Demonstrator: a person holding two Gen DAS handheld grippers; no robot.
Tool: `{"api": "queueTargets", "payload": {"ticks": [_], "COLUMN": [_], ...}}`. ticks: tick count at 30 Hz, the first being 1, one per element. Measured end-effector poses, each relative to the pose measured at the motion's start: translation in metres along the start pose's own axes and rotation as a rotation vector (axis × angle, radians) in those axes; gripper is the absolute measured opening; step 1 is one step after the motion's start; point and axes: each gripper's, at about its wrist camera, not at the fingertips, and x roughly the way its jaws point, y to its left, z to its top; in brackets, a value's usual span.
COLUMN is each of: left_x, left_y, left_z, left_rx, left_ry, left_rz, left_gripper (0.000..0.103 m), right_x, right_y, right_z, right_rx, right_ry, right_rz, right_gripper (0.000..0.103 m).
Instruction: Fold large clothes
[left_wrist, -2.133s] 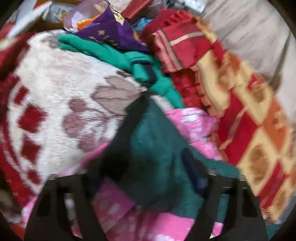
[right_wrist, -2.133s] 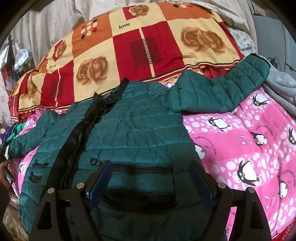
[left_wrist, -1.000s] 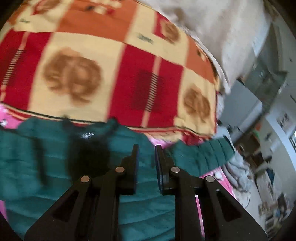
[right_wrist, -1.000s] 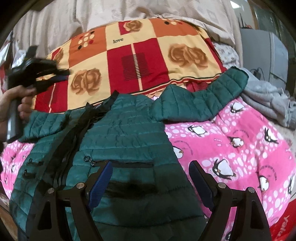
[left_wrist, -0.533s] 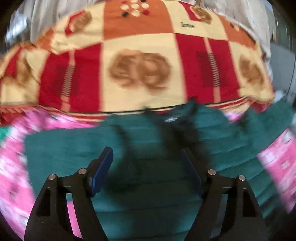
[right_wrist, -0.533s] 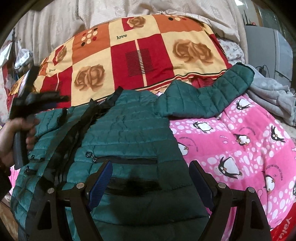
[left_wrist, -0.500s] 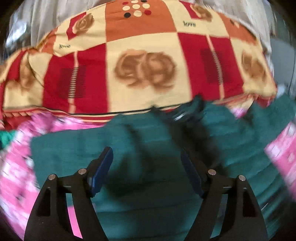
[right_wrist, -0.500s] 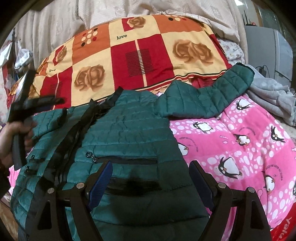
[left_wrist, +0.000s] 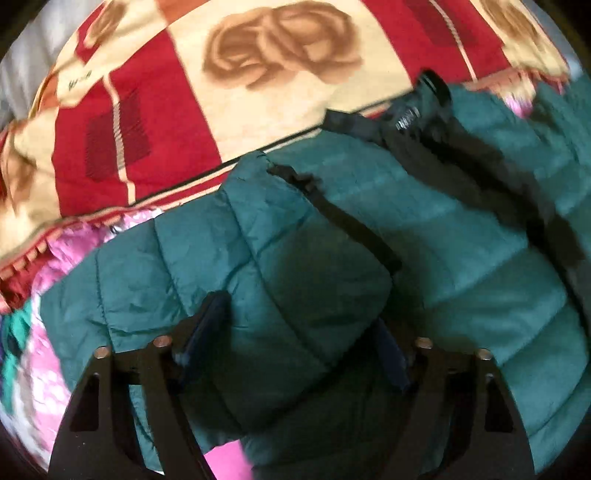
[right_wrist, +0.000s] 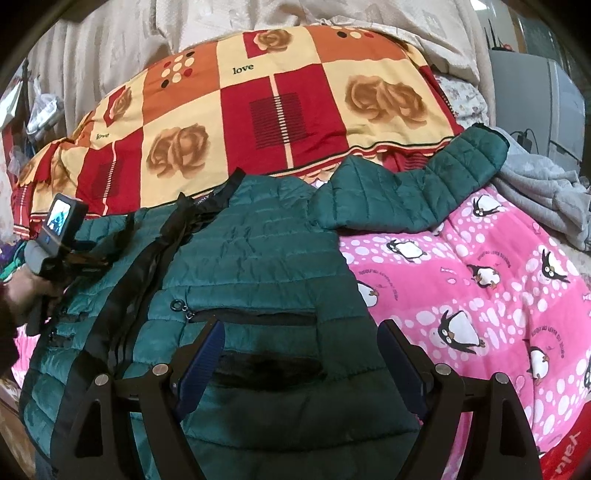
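The left gripper (left_wrist: 301, 343), jaws just narrowing, straddles the green jacket (left_wrist: 424, 236)'s folded sleeve (left_wrist: 295, 266), grip unconfirmed; sleeve runs ahead; the right gripper (right_wrist: 301, 354) hangs wide, empty, over the hem.

Right gripper (right_wrist: 301, 356): black skeletal frame with triangular cut-outs, silver screw heads behind the jaws, dark blue pads; left gripper (left_wrist: 301, 330): same build; dark sleeve (right_wrist: 6, 325) edge.

Green jacket (right_wrist: 258, 258) on pink penguin blanket (right_wrist: 480, 295)
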Motion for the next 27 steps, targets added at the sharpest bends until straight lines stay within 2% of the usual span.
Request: {"api": "queueTargets", "payload": {"ticks": [2,3,6,9,13,16,21,24,27], "left_x": [-0.004,-0.010,-0.039,-0.074,-0.098,-0.102,-0.101,-0.093,-0.074], "left_y": [0.003,0.005,0.010,0.000,-0.034,-0.074,-0.156,-0.198,-0.223], "left_z": [0.003,0.005,0.017,0.043,0.076,0.096,0.111,0.115,0.112], "left_rx": [-0.023,-0.037,-0.117,-0.168,-0.197,-0.196,-0.139,-0.118,-0.129], "left_ry": [-0.008,-0.023,-0.109,-0.191,-0.241,-0.236,-0.210,-0.197,-0.151], "left_rz": [0.006,0.010,0.001,-0.089,-0.241,-0.397,-0.584,-0.649,-0.664], "left_gripper": [0.024,0.020,0.017,0.017,0.017,0.017,0.017,0.017,0.017], "right_x": [0.001,0.001,0.000,-0.001,-0.002,-0.004,-0.007,-0.007,-0.006], "right_y": [0.000,0.001,0.004,0.006,0.006,0.003,-0.002,-0.004,-0.005], "right_z": [0.000,0.000,0.000,0.000,0.000,0.000,0.000,-0.001,-0.002], "right_rx": [-0.001,-0.004,-0.017,-0.025,-0.026,-0.015,0.014,0.023,0.026], "right_ry": [0.003,0.003,-0.001,-0.005,-0.013,-0.023,-0.034,-0.030,-0.026], "right_rz": [-0.001,-0.002,-0.007,-0.012,-0.017,-0.023,-0.034,-0.034,-0.033], "right_gripper": [0.082,0.082,0.082,0.082,0.082,0.082,0.082,0.082,0.082]}}
